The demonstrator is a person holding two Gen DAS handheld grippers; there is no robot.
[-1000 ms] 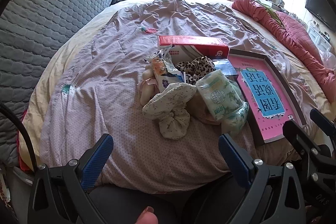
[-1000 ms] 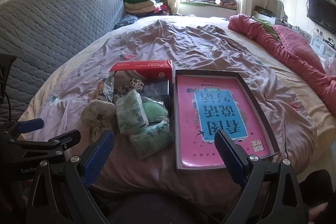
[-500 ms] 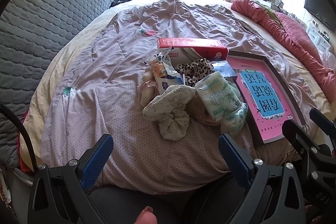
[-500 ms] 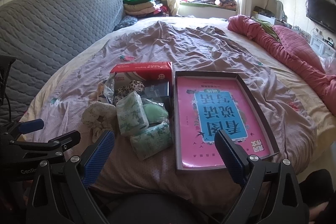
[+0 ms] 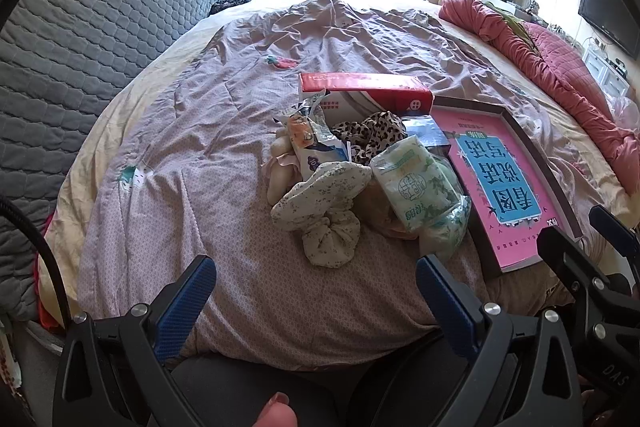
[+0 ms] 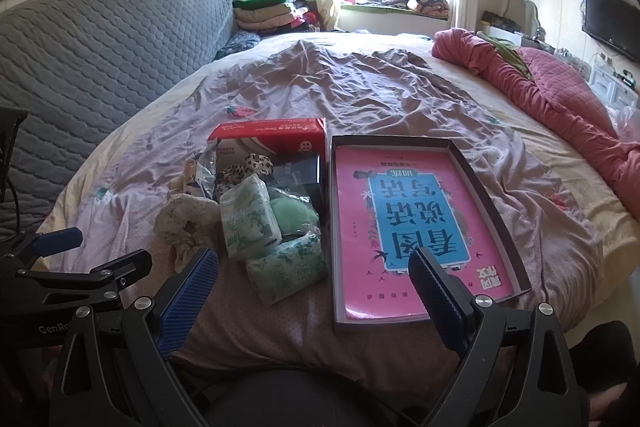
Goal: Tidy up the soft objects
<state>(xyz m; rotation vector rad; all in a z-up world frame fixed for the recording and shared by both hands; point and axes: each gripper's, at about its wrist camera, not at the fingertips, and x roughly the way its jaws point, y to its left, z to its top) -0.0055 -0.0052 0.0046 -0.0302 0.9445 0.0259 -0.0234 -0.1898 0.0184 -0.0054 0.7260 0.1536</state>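
A heap of soft things lies on the bed: a cream floral scrunchie [image 5: 324, 211] [image 6: 184, 227], a leopard scrunchie [image 5: 370, 135] [image 6: 244, 167], two green tissue packs [image 5: 416, 187] [image 6: 248, 223], a green sponge [image 6: 290, 213] and snack wrappers [image 5: 312, 143]. A shallow box with a pink-and-blue base [image 6: 408, 219] [image 5: 500, 183] lies to their right. My left gripper [image 5: 316, 291] is open and empty, just short of the floral scrunchie. My right gripper [image 6: 312, 283] is open and empty, near the box's front edge.
A red tissue box [image 5: 366, 93] [image 6: 272, 137] lies behind the heap. The bed has a mauve sheet [image 6: 360, 95], a grey quilted headboard [image 5: 80, 39] on the left and a rolled pink quilt [image 6: 552, 99] on the right. Folded clothes [image 6: 268, 11] are stacked far back.
Both views have shifted slightly, with the heap and box a little lower in frame. Nothing on the bed has moved and both grippers stay open.
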